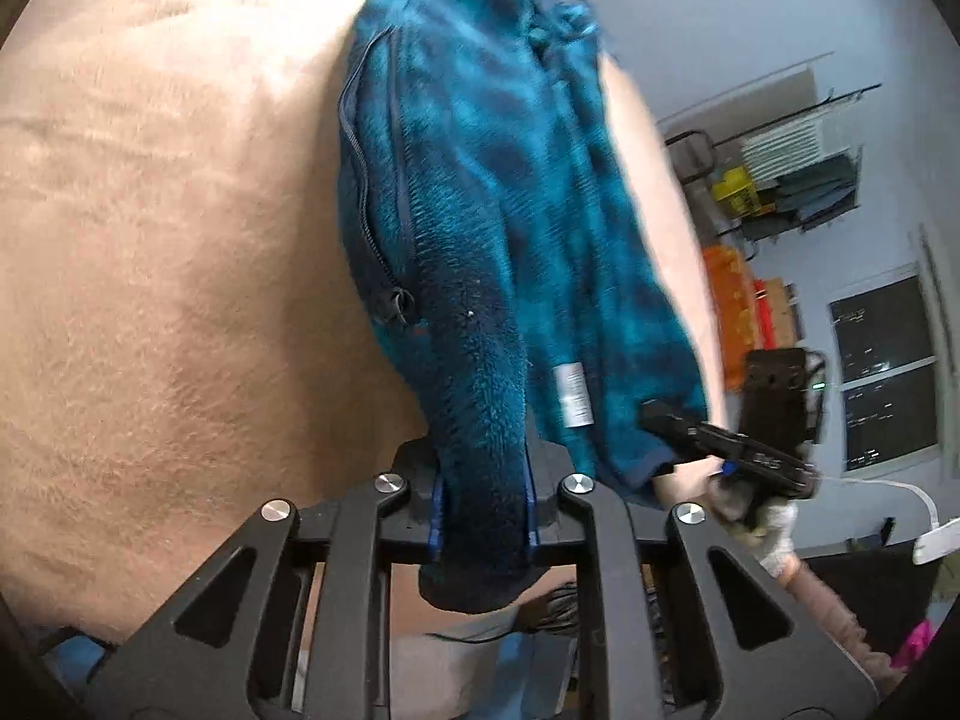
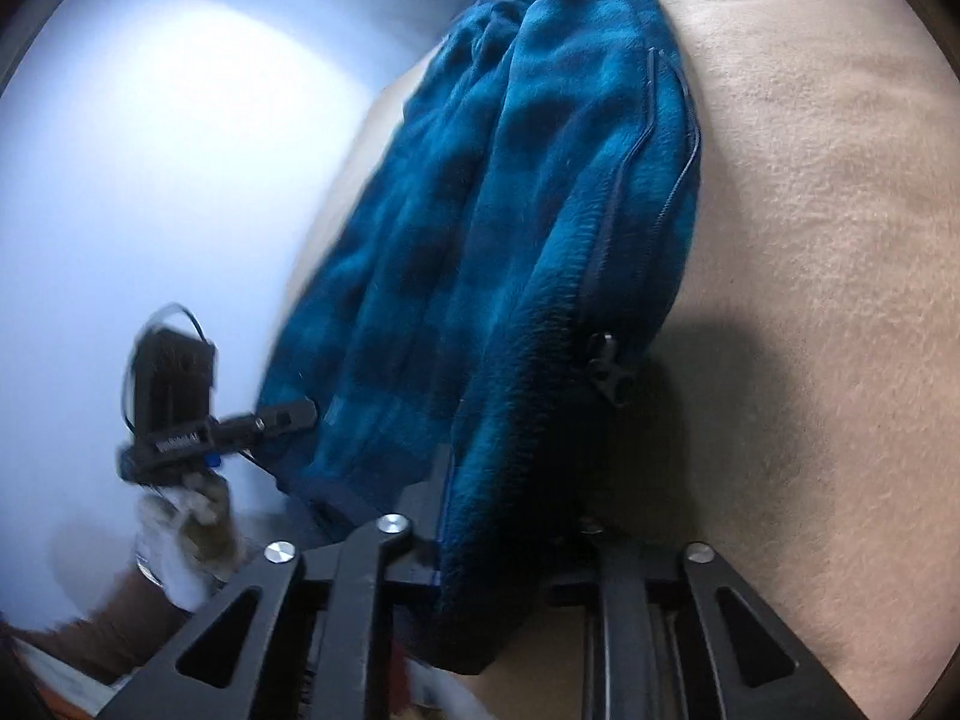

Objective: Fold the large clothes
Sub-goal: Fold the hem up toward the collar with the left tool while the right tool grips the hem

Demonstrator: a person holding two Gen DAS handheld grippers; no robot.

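A blue plaid fleece jacket (image 1: 480, 192) with a dark zipper hangs lifted over a beige blanket-covered surface (image 1: 150, 240). My left gripper (image 1: 483, 504) is shut on one thick fold of its hem. My right gripper (image 2: 510, 540) is shut on another part of the hem; the jacket (image 2: 510, 210) stretches away from it. In the left wrist view the right gripper (image 1: 660, 420) shows at the jacket's far corner. In the right wrist view the left gripper (image 2: 300, 411) shows beside the jacket's other edge.
The beige surface (image 2: 810, 240) lies behind the jacket. A pale wall (image 2: 150, 150), a dark window (image 1: 888, 372), a rack with folded cloth (image 1: 798, 180) and orange bags (image 1: 732, 306) stand at the right of the left wrist view.
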